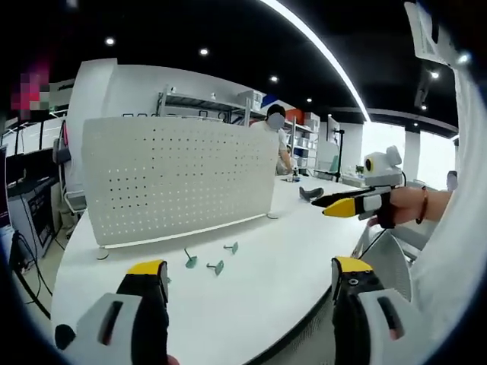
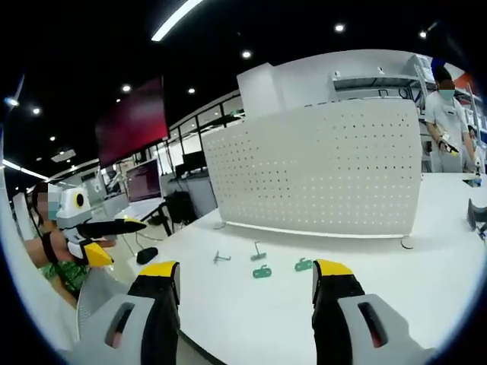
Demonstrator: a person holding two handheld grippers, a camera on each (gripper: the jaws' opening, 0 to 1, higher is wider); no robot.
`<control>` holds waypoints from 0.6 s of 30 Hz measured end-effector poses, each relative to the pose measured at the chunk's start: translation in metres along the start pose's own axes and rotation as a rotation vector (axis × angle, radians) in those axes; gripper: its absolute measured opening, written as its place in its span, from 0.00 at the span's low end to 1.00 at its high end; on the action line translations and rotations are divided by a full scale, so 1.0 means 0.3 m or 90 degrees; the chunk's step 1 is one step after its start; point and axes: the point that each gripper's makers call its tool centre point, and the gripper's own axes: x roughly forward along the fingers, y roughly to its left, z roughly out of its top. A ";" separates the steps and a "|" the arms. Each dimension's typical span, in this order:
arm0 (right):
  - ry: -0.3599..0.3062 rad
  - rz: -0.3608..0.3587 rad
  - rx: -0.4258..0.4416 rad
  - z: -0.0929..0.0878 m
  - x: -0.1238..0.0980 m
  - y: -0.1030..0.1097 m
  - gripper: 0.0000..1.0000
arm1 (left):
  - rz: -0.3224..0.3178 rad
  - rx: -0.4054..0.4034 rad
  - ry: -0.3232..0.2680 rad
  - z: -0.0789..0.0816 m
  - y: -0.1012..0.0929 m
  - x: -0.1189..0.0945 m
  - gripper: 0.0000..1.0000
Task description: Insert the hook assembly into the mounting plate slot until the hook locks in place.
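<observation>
A white perforated mounting plate stands upright on the white table. In front of it lie three small green hook parts. My left gripper is open near the table's front edge, short of the hooks, with nothing between its jaws. The right gripper enters from the right, held by a hand above the table. In the right gripper view the plate stands ahead and several hooks lie just beyond my open, empty right gripper. The left gripper hovers at the left.
A person stands behind the plate at the far right of the table. A dark object lies on the far table end, and a small black object lies near the table's left edge. Shelves and monitors line the room.
</observation>
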 end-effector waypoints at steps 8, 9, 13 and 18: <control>0.010 -0.001 0.002 -0.012 -0.017 -0.034 0.71 | -0.012 0.001 0.020 -0.028 -0.017 0.059 0.90; 0.009 0.000 0.001 -0.013 -0.018 -0.038 0.71 | -0.015 0.002 0.023 -0.028 -0.021 0.069 0.90; 0.014 0.005 0.001 -0.023 -0.017 -0.050 0.70 | -0.022 0.005 0.033 -0.028 -0.035 0.092 0.90; 0.022 0.012 -0.003 -0.037 -0.006 -0.063 0.70 | -0.025 0.008 0.041 -0.029 -0.031 0.124 0.89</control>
